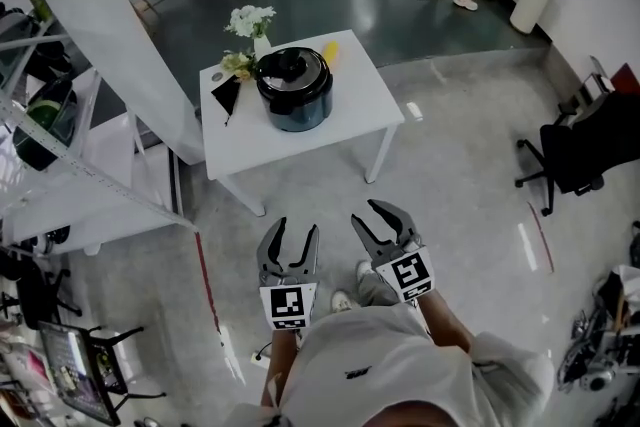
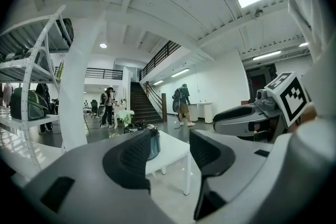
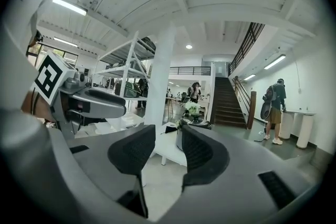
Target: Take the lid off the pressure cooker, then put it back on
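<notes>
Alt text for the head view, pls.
A dark pressure cooker, lid on, sits on a white table beside a vase of white flowers. Nearer the camera, the person's left tool and right tool are held out empty, jaws apart, short of the table.

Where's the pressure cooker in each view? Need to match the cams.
Head view: pressure cooker upper centre, on the white table.
Left gripper view: just left of centre, only its right edge shows.
Right gripper view: centre, lid showing just above a jaw.
Shared landmark: white flowers beside it.
</notes>
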Tool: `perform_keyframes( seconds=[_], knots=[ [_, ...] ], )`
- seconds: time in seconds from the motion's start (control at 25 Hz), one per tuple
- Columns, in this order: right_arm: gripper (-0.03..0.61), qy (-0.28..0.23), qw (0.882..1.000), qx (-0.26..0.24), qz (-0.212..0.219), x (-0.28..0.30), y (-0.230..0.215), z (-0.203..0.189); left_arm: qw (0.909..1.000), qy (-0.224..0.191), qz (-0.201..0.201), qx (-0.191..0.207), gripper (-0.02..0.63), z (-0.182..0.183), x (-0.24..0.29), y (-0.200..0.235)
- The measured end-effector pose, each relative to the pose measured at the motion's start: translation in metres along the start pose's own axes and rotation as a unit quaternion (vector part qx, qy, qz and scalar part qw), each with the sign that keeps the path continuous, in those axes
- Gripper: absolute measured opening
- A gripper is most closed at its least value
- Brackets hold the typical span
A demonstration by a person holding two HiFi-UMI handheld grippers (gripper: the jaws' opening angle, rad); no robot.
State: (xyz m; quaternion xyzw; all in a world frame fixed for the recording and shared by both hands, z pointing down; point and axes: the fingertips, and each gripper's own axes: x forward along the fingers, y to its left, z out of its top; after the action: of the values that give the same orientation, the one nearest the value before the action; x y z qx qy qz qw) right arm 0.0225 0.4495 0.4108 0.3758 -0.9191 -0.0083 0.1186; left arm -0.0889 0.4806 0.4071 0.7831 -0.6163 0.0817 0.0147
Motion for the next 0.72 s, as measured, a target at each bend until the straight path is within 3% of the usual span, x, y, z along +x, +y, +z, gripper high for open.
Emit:
perform_keyframes(
  seconds=[0.72],
  knots=[
    [0.161,-0.001,1.0,-0.001,0.029,0.095,-0.075,0.001,0.9998,0.011,0.017,-0.006,0.241,0.003,0.111,0.035]
  ],
)
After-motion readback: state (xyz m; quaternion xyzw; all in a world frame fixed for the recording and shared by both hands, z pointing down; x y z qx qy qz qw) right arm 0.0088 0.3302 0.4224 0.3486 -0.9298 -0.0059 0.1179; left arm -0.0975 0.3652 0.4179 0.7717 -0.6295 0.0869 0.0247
